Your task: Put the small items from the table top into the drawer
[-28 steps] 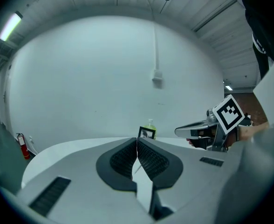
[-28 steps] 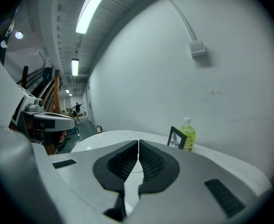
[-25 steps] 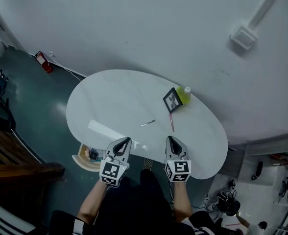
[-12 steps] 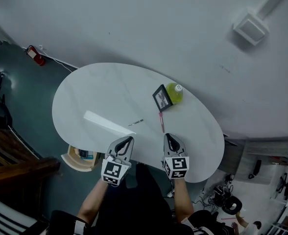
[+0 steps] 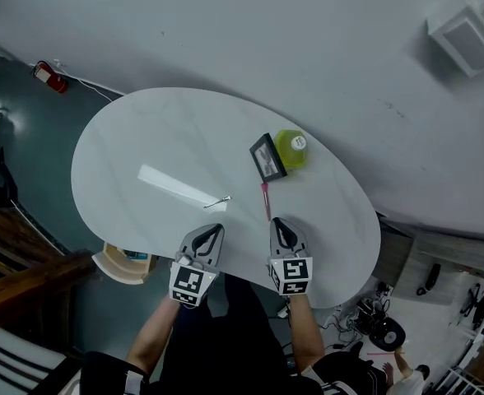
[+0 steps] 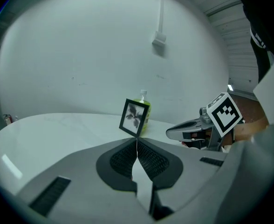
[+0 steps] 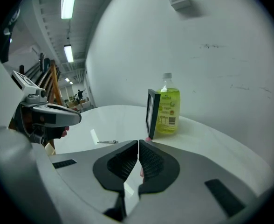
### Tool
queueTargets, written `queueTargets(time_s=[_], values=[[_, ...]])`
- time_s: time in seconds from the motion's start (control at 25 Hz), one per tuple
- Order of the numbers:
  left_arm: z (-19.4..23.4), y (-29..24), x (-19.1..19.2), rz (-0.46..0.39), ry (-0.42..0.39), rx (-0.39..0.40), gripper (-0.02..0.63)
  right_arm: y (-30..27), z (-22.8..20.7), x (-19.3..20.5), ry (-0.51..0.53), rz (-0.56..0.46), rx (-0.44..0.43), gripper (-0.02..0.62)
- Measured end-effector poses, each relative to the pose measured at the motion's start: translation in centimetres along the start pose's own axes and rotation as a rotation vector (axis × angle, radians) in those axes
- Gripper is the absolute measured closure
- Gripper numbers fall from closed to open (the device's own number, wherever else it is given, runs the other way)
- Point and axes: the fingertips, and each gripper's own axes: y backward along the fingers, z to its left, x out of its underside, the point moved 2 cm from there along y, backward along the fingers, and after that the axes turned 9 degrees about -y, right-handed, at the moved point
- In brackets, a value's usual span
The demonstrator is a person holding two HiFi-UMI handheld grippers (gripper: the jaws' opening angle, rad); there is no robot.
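Observation:
On the white oval table (image 5: 143, 138) lie a red pen (image 5: 265, 202) and a small metal item (image 5: 218, 201). Behind them a black picture frame (image 5: 267, 158) stands against a yellow-green bottle (image 5: 292, 147). My left gripper (image 5: 216, 228) hovers at the table's near edge, just this side of the metal item, its jaws shut and empty. The right gripper (image 5: 275, 221) is shut and empty too, its tip just short of the pen's near end. The left gripper view shows the frame (image 6: 134, 117) ahead. In the right gripper view I see the bottle (image 7: 167, 111) and the metal item (image 7: 108, 142).
An open wooden drawer (image 5: 118, 263) with things inside sticks out under the table's near left edge. A red fire extinguisher (image 5: 46, 76) stands on the floor at the far left. Wooden furniture (image 5: 11, 262) stands to the left, and cables and gear (image 5: 382, 332) lie to the right.
Both grippers have sunk toward the table's near edge, still shut. The right tip is now closer to the pen. The head view has shifted, so the table sits higher and further left.

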Motion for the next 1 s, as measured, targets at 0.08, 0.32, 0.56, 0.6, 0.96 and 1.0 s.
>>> queueTargets(time_s=[0.08,0.32,0.56,0.6,0.96,1.0], values=[[0.0,-0.8,0.7,0.013,0.010,0.003,0.586,-0.8,-0.4,0.5,-0.006,0.010,-0.005,0.563],[-0.2,-2.6,2.1,0.042,0.029,0.013,0.586,-3.1,-1.3,1.7,-0.002,0.041,-0.014,0.563],[0.0,-3.6,2.5,0.057,0.039,0.015,0.586,-5.3,-1.9,2.5,0.001,0.067,-0.016,0.559],[-0.1,-3.6,2.5,0.059,0.041,0.015,0.586,-5.6,-1.9,2.7,-0.005,0.078,-0.024,0.539],[-0.2,-4.1,2.2,0.067,0.051,0.017,0.586,-7.7,-2.4,3.9,-0.010,0.181,-0.012,0.433],[-0.1,-4.1,2.2,0.068,0.053,0.016,0.586,-7.8,-2.5,3.9,-0.009,0.185,-0.007,0.433]])
